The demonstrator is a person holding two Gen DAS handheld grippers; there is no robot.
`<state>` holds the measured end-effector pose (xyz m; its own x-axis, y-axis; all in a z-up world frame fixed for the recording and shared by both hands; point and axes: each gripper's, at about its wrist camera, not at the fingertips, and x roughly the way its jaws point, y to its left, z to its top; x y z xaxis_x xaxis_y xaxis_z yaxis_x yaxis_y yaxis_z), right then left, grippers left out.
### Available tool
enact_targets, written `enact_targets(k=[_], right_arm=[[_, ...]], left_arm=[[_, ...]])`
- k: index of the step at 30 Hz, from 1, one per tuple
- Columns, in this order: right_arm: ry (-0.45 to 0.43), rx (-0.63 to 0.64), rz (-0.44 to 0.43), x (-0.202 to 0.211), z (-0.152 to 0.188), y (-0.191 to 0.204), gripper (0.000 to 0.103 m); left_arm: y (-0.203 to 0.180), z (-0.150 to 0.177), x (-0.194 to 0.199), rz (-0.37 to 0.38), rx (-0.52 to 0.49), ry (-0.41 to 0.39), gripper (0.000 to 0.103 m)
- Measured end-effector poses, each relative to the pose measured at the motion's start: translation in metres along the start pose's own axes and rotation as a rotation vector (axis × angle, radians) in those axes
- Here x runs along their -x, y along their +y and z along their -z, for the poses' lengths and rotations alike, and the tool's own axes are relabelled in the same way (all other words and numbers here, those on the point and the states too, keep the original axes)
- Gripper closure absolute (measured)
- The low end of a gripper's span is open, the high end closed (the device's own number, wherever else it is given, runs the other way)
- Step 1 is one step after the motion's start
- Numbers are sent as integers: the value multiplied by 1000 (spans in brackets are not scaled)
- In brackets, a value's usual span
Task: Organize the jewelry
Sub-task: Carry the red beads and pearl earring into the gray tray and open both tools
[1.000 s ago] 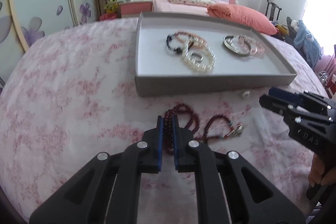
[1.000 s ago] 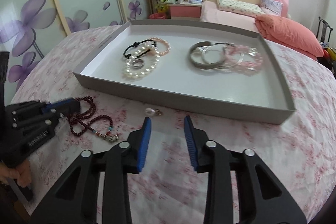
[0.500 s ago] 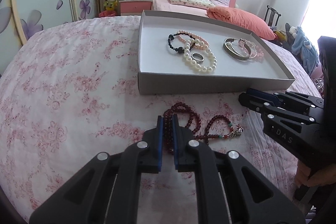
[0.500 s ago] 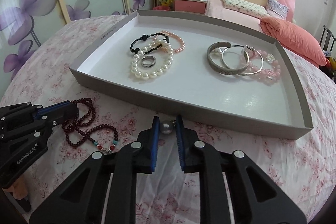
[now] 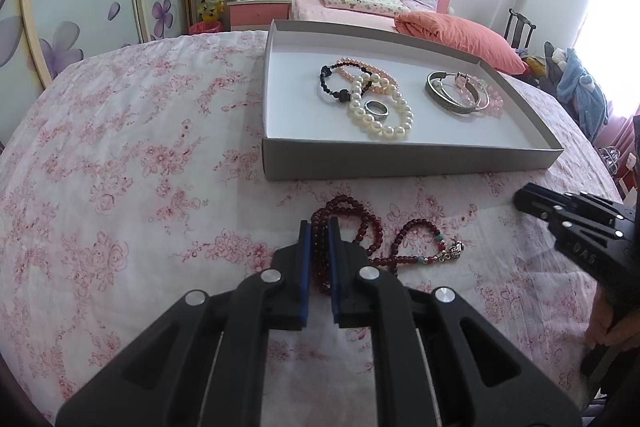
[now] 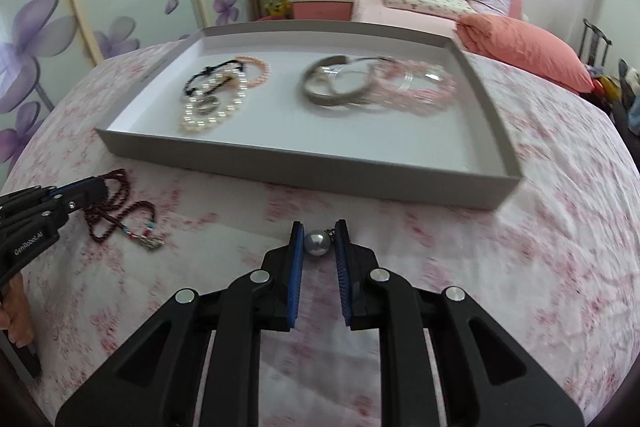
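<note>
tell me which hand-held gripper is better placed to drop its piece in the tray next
Right, probably. The right hand-held gripper is shut on the pearl earring, off the bedspread, facing the tray. The left hand-held gripper pinches the red bead necklace, most of which lies on the bedspread.

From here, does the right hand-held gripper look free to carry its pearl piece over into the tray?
Probably yes. The right hand-held gripper is shut on the pearl earring, just short of the tray. The tray's near wall is low, its near-right floor is bare, and the left hand-held gripper sits well aside.
</note>
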<state>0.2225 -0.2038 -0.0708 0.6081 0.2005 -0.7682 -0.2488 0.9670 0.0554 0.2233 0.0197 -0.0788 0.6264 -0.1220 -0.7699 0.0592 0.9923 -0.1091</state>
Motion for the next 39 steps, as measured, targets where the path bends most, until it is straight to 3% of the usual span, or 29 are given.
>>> enact_targets(k=[5,10,21,29,39], right_arm=[[-4,-23,19,4,4,-10,86],[-24,-48,25,13,10,-18,86],[-180,-46,8,56,-1,-16,86],[-277,-27,-6,80,-11,-5,86],[-337,-22,-23,94,-18,1,86]], left_arm=[[-4,0,1,-20,-11,-3,94],[-9,0,11,9,12,-25,94],[-34,-12,63,85,-15,-166,94],[-39,-23,86,122,-18,-220,94],[-36,-38,108,149,-5,-267,94]])
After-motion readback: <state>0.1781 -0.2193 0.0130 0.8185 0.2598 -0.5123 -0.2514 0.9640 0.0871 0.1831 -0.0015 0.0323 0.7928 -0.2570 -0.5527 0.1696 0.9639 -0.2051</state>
